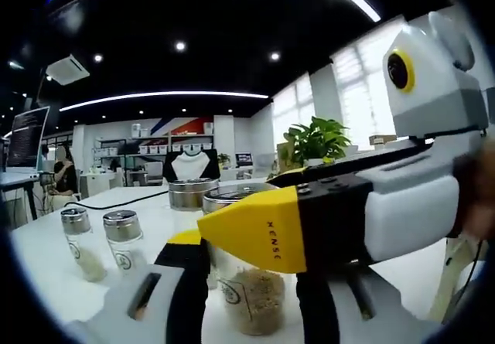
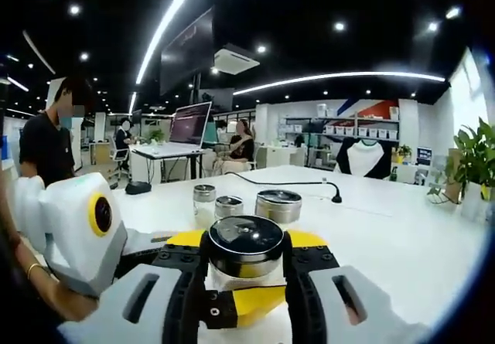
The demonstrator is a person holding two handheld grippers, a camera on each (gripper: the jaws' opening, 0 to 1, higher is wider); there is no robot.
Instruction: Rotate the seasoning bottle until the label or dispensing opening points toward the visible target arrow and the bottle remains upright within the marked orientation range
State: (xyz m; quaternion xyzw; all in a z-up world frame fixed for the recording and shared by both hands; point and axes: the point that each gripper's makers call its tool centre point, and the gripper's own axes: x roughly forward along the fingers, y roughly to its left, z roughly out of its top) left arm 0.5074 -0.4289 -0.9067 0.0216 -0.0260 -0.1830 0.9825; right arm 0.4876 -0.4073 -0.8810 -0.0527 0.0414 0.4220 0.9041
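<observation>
small shakers (image 2: 216, 202) | potted plant (image 1: 317, 141) | laptop (image 2: 190, 124) | black cable (image 2: 290, 182)

This is a big open office. People sit at desks (image 2: 166, 152) with computer screens (image 2: 190, 123) at the far side. Long lights (image 1: 166, 95) glow on a dark ceiling. Shelves (image 2: 352, 135) line the back wall, and green plants (image 1: 317, 141) stand by bright windows (image 1: 360, 81).

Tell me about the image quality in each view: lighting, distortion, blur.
Left gripper view: fisheye bends the ceiling light strips; windows blow out white; the right gripper close to the lens looks soft, a hand blurred at the edge. Right gripper view: same curved distortion; the jar lid between the fingers reflects ceiling lights; table evenly lit.
</observation>
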